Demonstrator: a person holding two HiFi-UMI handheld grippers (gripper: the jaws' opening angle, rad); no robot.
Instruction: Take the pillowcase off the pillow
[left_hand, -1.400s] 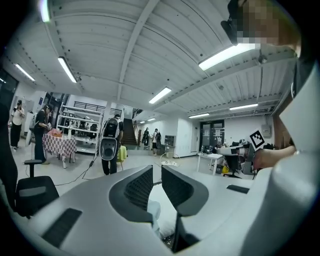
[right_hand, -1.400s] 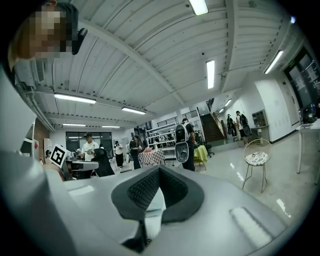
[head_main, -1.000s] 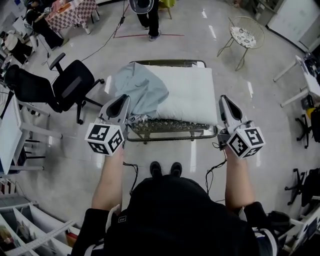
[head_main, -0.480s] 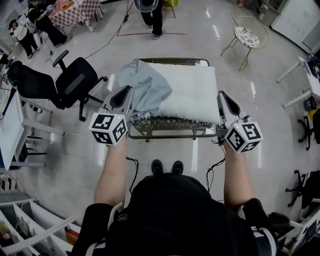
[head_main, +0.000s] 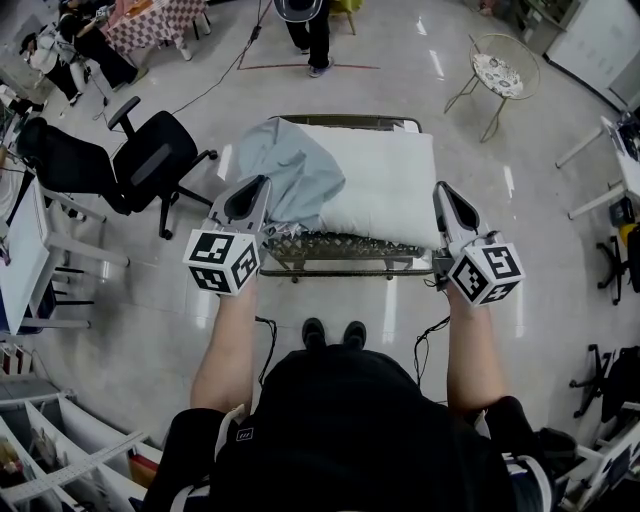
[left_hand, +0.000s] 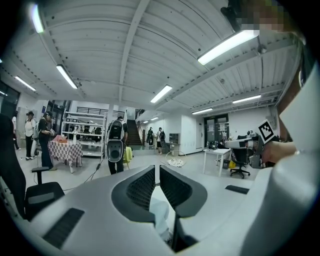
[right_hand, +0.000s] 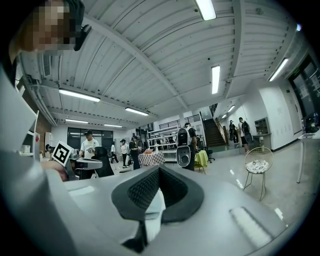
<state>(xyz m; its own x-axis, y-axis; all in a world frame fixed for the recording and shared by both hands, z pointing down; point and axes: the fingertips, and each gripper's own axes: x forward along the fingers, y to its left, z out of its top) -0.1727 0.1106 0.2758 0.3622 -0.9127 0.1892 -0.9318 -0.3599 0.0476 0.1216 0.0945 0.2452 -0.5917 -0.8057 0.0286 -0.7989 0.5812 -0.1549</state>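
A white pillow (head_main: 385, 185) lies on a metal-framed table (head_main: 345, 268). The grey-blue pillowcase (head_main: 290, 170) is bunched over the pillow's left end. My left gripper (head_main: 252, 190) rests at the pillowcase's near left edge. In the left gripper view its jaws (left_hand: 157, 172) leave only a thin slit, and pale pillowcase cloth (left_hand: 159, 212) is caught low between them. My right gripper (head_main: 446, 192) lies along the pillow's right edge. Its tips (right_hand: 159, 172) touch, and white cloth (right_hand: 154, 207) shows behind them; whether it is pinched is hidden.
A black office chair (head_main: 120, 165) stands left of the table. A round wire side table (head_main: 497, 72) is at the far right. A person (head_main: 305, 20) stands beyond the table's far end. White desks (head_main: 25, 250) line the left, and cables run over the shiny floor.
Both grippers, the pillow and the pillowcase keep their places. Only the head camera has shifted slightly.
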